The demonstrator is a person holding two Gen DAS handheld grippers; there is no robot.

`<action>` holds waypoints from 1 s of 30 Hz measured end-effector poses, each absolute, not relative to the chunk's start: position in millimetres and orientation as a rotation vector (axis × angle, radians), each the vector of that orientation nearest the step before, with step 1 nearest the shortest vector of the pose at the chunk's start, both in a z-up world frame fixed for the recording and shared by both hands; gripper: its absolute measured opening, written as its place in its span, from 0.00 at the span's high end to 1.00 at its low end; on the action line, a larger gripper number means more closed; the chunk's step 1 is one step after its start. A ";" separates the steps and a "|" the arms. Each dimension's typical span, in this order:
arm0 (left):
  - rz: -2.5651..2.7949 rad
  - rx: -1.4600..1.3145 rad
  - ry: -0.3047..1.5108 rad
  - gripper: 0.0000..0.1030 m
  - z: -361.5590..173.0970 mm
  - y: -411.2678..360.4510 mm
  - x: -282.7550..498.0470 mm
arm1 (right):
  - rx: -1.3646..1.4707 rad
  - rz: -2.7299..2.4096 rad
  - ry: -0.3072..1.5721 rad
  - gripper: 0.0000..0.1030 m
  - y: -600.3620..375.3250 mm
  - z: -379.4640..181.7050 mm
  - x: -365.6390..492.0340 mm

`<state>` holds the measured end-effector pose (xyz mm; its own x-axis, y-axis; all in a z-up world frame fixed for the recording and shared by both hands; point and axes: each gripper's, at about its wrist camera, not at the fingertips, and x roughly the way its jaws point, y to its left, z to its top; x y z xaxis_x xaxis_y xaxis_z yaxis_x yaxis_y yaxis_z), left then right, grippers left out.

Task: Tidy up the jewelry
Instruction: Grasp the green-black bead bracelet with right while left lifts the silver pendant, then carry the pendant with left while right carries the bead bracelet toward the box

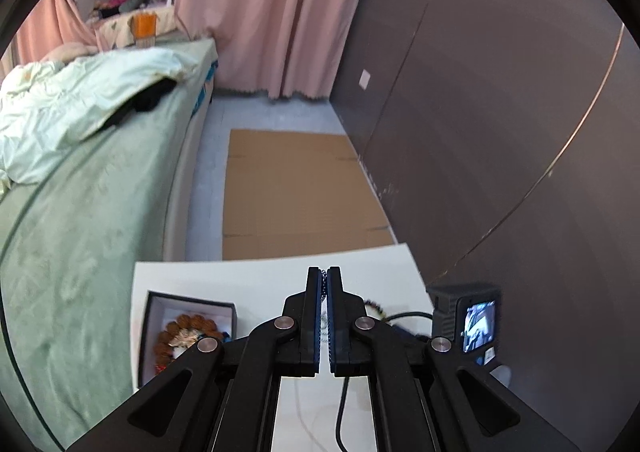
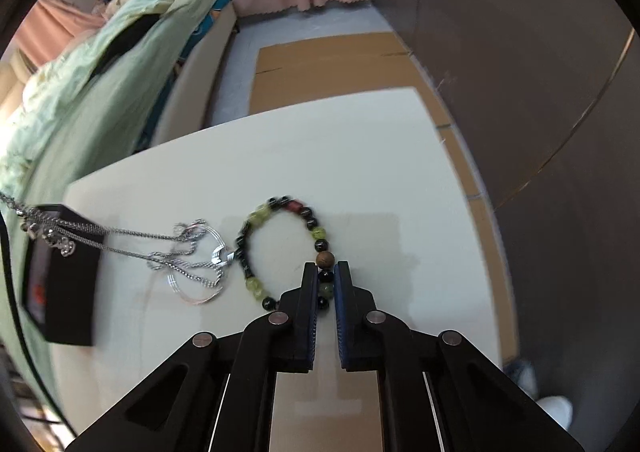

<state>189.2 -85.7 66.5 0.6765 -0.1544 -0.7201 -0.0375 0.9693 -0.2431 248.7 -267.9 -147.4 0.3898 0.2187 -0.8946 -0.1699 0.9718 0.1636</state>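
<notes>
On the white table [image 2: 360, 152] lies a bracelet of green and black beads [image 2: 280, 208]. My right gripper [image 2: 325, 272] is shut on its near side, with beads pinched between the pads. A silver chain [image 2: 160, 256] runs from a tangle beside the bracelet up and off to the left, over a black jewelry box [image 2: 60, 272]. In the left wrist view my left gripper [image 1: 324, 272] is shut, with a thin strand of that chain [image 1: 325, 304] caught between its pads, held above the table [image 1: 240, 276]. The open box [image 1: 188, 312] below holds a brown bead bracelet [image 1: 188, 326].
A bed with a green sheet [image 1: 80, 212] runs along the left of the table. Flattened cardboard [image 1: 296, 188] lies on the floor beyond the far edge. A dark wall panel [image 1: 500, 132] stands on the right, with pink curtains [image 1: 272, 12] behind. Thin silver hoops [image 2: 200, 294] lie by the chain.
</notes>
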 end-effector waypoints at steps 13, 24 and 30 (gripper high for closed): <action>-0.057 -0.217 0.670 0.98 144.6 -68.8 153.1 | 0.265 0.356 1.013 0.91 -293.0 -98.3 220.4; -0.048 -0.183 0.550 0.98 200.5 -66.1 128.0 | 0.338 0.442 0.943 0.91 -275.1 -74.1 201.7; -0.018 -0.179 0.515 0.98 219.6 -55.4 118.4 | 0.404 0.517 0.887 0.91 -271.8 -60.2 187.3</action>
<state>118.4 -55.4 219.6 0.8704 -0.0620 -0.4884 -0.0280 0.9842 -0.1749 187.3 -271.8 -60.2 0.5244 0.5797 -0.6236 -0.2564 0.8059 0.5336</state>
